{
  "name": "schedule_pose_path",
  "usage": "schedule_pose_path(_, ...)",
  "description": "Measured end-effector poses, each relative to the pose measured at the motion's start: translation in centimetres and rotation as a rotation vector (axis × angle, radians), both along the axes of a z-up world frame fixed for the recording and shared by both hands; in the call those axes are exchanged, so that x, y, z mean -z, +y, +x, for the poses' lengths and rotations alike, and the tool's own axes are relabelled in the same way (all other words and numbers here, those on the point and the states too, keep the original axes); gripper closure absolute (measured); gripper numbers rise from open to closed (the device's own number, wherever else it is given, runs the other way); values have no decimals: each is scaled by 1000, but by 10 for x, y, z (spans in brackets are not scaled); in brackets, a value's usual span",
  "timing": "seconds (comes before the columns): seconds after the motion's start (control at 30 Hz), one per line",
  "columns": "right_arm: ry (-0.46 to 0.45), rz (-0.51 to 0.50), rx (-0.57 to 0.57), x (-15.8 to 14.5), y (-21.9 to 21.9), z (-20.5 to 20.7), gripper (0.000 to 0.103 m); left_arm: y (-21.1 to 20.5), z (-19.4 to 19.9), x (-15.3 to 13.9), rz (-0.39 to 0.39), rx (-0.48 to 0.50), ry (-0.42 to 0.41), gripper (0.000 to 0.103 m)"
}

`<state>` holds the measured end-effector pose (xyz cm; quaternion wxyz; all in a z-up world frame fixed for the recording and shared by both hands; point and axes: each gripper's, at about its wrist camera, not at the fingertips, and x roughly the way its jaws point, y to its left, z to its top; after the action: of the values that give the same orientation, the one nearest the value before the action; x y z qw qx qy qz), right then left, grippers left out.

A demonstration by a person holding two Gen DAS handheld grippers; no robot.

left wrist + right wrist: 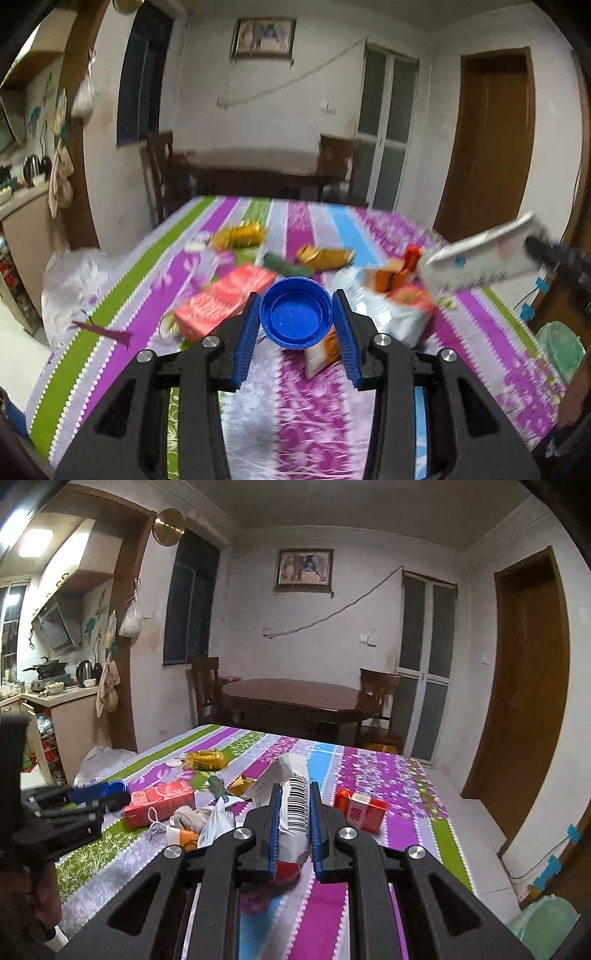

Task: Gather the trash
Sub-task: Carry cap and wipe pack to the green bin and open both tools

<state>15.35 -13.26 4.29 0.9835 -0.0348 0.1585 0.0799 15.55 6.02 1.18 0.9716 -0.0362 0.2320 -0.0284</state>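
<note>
Left gripper: nearest the lens; blue pads clamped on either side of a blue bottle cap, held above the table, hollow side facing the camera.
Cap handling: looks light, rigid, ribbed rim; grip across the rim seems sound, though smooth plastic may twist if loosened.
Right gripper: jaws closed on a white crumpled wrapper, barcode facing up, held off the cloth.
Wrapper handling: thin, soft, likely crushes flat; best pinched mid-body as now.
Striped tablecloth: more litter lies on it, namely a red carton, a red cigarette pack, a yellow packet.
Carton, pack: judged stiff and light; take across the narrow sides.
Green bin: low right beside the table, the probable drop point.
</note>
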Motion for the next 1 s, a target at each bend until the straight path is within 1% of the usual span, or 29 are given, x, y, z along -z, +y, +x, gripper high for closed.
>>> schedule_pose_path(0.1,-7,9,7,1,-2,-19,88,-21,-15,-15,12,24,-45,65)
schedule_pose_path(0.23,-15,7,21,0,-9,-39,88,-44,-29,-24,39,60,-76,65)
schedule_pose_path(0.5,-29,5,49,-8,-28,-62,88,-67,-36,-30,44,89,-86,65)
schedule_pose_path(0.6,-35,6,61,-12,-34,-64,88,-75,-38,-33,50,103,-91,65)
schedule_pose_path(0.77,-47,-7,104,-25,-55,-72,88,-94,-37,-37,50,141,-98,65)
schedule_pose_path(1.0,-50,-21,213,-35,-111,-92,88,-144,-34,-46,39,239,-110,65)
